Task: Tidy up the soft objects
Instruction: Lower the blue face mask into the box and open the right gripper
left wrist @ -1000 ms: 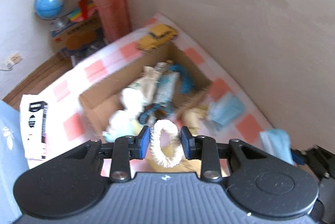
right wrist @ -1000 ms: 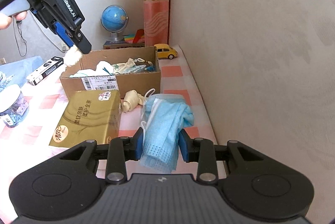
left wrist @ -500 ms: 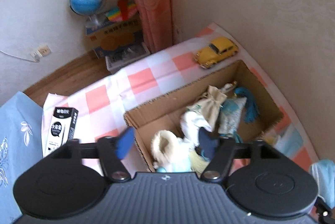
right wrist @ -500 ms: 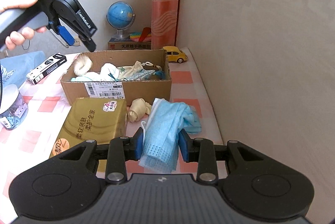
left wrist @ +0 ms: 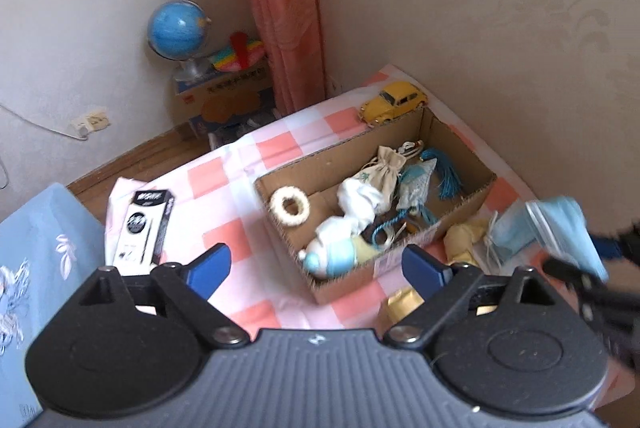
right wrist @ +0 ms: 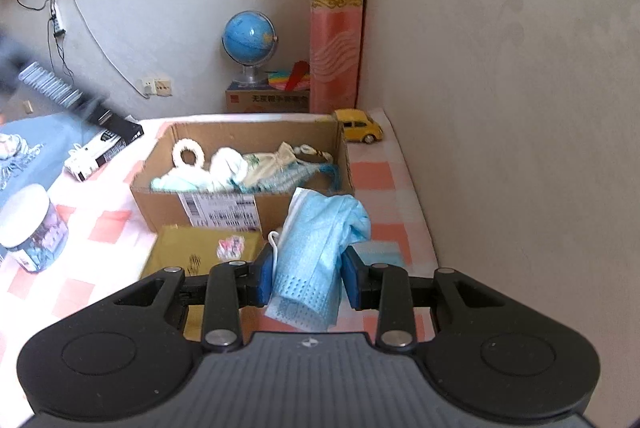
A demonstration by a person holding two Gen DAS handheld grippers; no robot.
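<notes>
A cardboard box (left wrist: 460,212) (right wrist: 160,180) sits on the pink checked cloth and holds several soft items: pouches, a tassel, a pale blue toy. A cream fluffy ring (left wrist: 289,206) (right wrist: 188,154) lies in the box's left end. My left gripper (left wrist: 316,268) hovers above and in front of the box, its jaws opening with nothing between them. My right gripper (right wrist: 307,278) is shut on a bunch of blue face masks (right wrist: 320,252), held up just in front of the box. These masks (left wrist: 560,228) show at the right edge of the left wrist view.
A yellow toy car (left wrist: 394,102) (right wrist: 358,126) stands behind the box by the wall. A gold tissue pack (right wrist: 192,252), a cream pouch (left wrist: 466,240), a black-and-white carton (left wrist: 142,228) (right wrist: 102,148) and a clear jar (right wrist: 30,228) lie around it. A globe (right wrist: 249,42) stands on the floor.
My left gripper opened and let go of the cream ring, which now lies in the box, then drew back. My right gripper carried the blue masks closer to the box.
</notes>
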